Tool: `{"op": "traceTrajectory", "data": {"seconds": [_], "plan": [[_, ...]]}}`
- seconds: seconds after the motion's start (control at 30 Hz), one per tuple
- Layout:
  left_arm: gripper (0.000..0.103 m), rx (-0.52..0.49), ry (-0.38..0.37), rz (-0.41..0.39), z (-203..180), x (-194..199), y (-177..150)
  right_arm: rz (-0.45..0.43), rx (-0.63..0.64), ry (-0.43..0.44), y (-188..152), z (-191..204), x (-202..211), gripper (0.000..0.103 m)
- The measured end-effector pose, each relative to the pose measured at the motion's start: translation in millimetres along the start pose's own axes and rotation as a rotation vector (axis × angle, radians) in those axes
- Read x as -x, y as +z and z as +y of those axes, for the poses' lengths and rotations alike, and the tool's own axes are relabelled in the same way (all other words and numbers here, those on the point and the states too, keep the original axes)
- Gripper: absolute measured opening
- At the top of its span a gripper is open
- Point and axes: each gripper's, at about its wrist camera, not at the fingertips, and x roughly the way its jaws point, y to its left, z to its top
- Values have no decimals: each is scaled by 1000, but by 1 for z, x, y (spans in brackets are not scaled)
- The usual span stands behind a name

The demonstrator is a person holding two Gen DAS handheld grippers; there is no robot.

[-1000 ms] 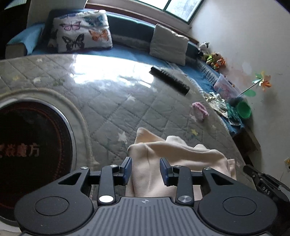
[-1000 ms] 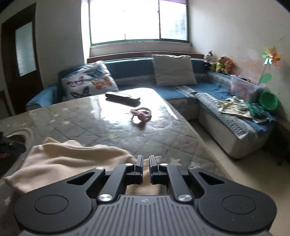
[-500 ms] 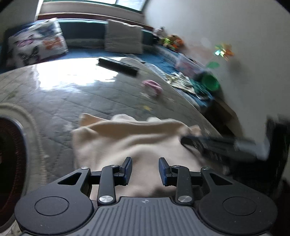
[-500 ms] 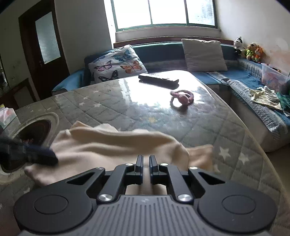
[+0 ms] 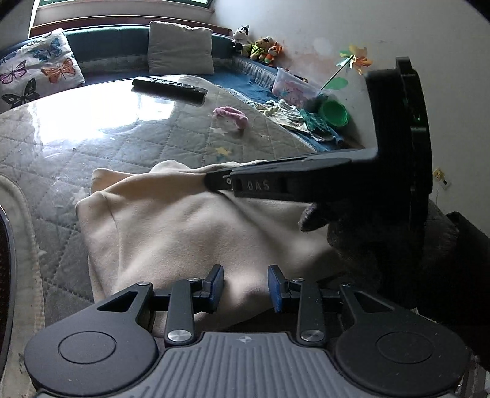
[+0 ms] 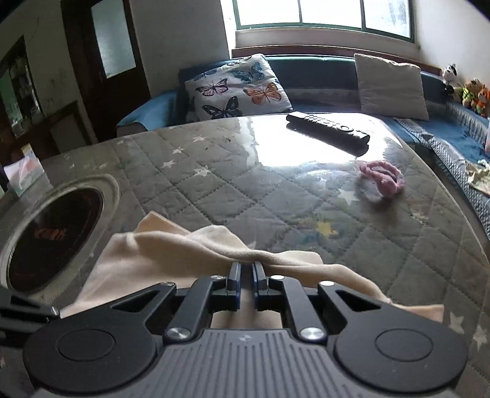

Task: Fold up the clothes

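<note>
On quilted table (image 6: pixel 275 196): right gripper (image 6: pixel 245 269), pinching cream garment (image 5: pixel 199 226), has swung edge across; left gripper (image 5: pixel 245 284) part-open, empty; fold underway.

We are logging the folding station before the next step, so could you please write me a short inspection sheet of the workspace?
Surface: quilted grey star-print cover under a glossy sheet; a dark round inset at one side.
Job's things: one cream garment, partly folded, one edge lifted off the cover.
Clutter: black remote control; pink fuzzy band.
Grippers: right tongs shut on the garment's lifted edge; left tongs open over the cloth, gripping nothing.
Cables: nothing seen.
Surroundings: blue corner sofa with butterfly cushion, beige cushion, plush toys, green bowl, pinwheel; window and door behind.
</note>
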Motion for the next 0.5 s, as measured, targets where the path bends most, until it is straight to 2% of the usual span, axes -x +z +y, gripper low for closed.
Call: {"op": "traceTrajectory", "data": {"seconds": [0.13, 0.27, 0.3, 0.43, 0.5], "plan": [[34, 15, 4, -27, 5, 13, -3, -18, -18, 4, -1, -2, 8, 11], [34, 42, 36, -59, 15, 26, -6, -22, 10, 5, -2, 5, 9, 20], [34, 48, 46, -62, 18, 28, -7, -17, 13, 5, -1, 7, 7, 24], [34, 74, 52, -48, 26, 29, -11, -4, 42, -18, -1, 13, -3, 27], [36, 78, 49, -48, 25, 30, -12, -10, 47, -25, -1, 16, 1, 31]]}}
